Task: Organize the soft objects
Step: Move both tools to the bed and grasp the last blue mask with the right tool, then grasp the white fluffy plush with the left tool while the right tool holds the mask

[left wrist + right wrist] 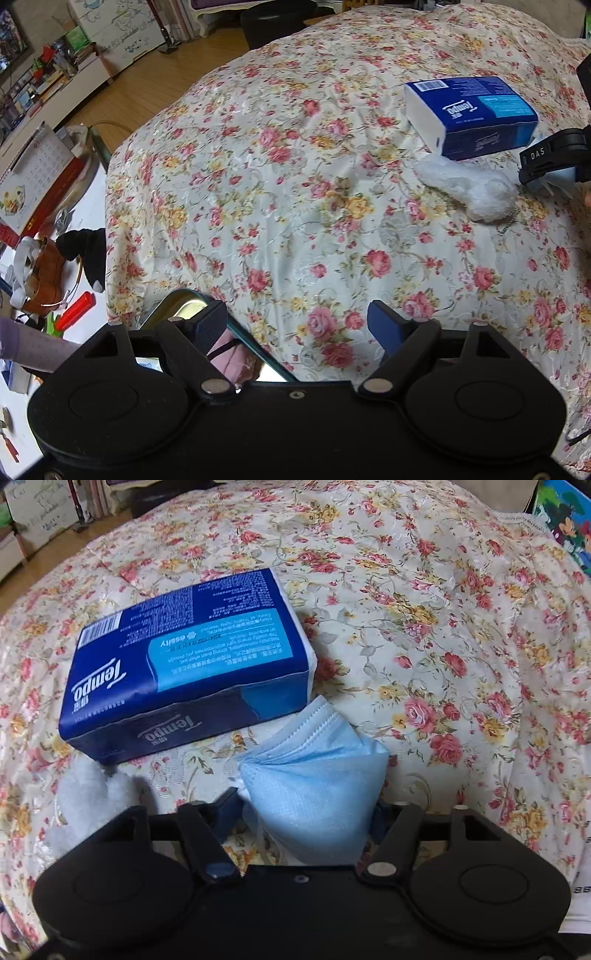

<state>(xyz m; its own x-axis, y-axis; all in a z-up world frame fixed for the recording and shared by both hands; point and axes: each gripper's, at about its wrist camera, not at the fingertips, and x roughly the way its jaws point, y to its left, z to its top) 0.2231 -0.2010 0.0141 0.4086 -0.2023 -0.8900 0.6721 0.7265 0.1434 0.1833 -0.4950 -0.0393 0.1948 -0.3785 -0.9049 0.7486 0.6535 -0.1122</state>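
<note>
Right wrist view shows the right gripper (304,812) with its fingers closed on a light blue face mask (314,775). The folded mask sits between the two fingers and sticks out forward past their tips, above the flowered cloth (443,627) that covers the table. Just beyond the mask lies a blue tissue pack (192,657), flat on the cloth, and its near right corner is very near the top edge of the mask. A white plush toy (92,786) lies left of the fingers, touching the near side of the pack. In the left wrist view the left gripper (295,325) has its fingers wide apart and holds nothing; pack and toy lie well apart from it, far to the right.
</note>
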